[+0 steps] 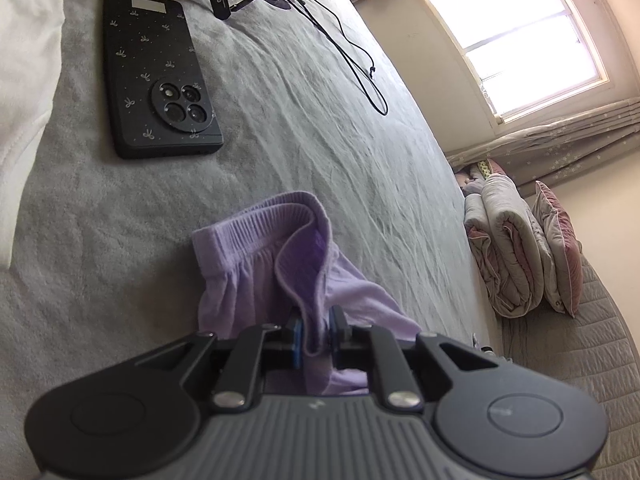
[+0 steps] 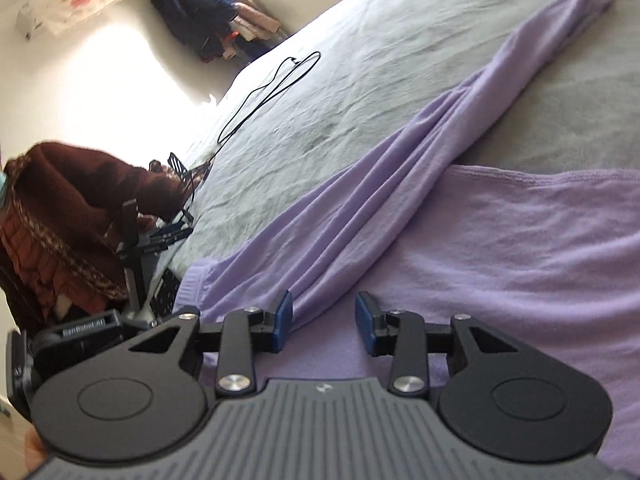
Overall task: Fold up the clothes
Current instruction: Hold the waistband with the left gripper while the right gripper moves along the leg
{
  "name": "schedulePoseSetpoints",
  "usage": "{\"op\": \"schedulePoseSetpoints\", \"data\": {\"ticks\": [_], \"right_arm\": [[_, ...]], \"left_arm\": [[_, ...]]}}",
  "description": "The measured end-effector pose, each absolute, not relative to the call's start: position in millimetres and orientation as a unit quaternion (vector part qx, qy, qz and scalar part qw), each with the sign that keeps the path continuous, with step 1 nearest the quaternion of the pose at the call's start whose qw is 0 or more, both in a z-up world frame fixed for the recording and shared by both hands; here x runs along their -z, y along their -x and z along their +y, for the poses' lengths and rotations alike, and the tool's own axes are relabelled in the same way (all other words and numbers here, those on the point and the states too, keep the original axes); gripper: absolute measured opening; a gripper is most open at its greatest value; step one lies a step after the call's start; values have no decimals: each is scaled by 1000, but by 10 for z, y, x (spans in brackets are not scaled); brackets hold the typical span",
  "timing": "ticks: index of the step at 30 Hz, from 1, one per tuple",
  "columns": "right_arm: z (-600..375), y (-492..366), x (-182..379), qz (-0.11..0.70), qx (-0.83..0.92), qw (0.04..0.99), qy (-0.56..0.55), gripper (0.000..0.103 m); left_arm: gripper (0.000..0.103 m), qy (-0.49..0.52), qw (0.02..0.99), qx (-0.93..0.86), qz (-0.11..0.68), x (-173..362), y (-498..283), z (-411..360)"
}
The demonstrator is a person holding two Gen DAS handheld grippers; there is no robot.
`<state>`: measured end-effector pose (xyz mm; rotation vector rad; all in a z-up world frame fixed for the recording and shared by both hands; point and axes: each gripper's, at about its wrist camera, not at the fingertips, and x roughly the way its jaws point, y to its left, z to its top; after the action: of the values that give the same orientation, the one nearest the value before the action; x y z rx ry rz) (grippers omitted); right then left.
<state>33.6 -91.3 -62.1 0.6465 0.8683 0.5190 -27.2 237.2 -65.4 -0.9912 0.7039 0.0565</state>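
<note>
Lilac top still mostly unfolded on the bed

The left claw (image 1: pixel 316 330) pinches the sleeve cuff (image 1: pixel 280 232); the right claw (image 2: pixel 323 322) hovers spread and empty over the top (image 2: pixel 500 248), whose long sleeve (image 2: pixel 400 168) lies stretched across the bed (image 2: pixel 340 92).

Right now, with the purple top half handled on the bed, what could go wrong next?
1. The left gripper pinches only a thin edge of the purple garment; a pull might slip it free.
2. The phone lies near that cuff, so dragged fabric could catch it.
3. The right gripper is open over the cloth, holding nothing, and the sleeve lies bunched, so a fold may trap creases.
</note>
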Motion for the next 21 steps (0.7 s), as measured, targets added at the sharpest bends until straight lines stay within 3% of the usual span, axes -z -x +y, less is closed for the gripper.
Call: {"op": "schedulePoseSetpoints", "data": {"ticks": [10,17,21], "right_arm": [[-1254,-810,684,380,-156,804,-431,35],[-1536,-1079,666,356,-77,808,-463,23],[-1647,-1147,619,341,-35,819,-459,21]], "left_arm": [[9,462,821,-50,332,649,207,2462],[9,467,819,-54,329,641,148,2500],[9,472,818,-57,324,632,131,2520]]}}
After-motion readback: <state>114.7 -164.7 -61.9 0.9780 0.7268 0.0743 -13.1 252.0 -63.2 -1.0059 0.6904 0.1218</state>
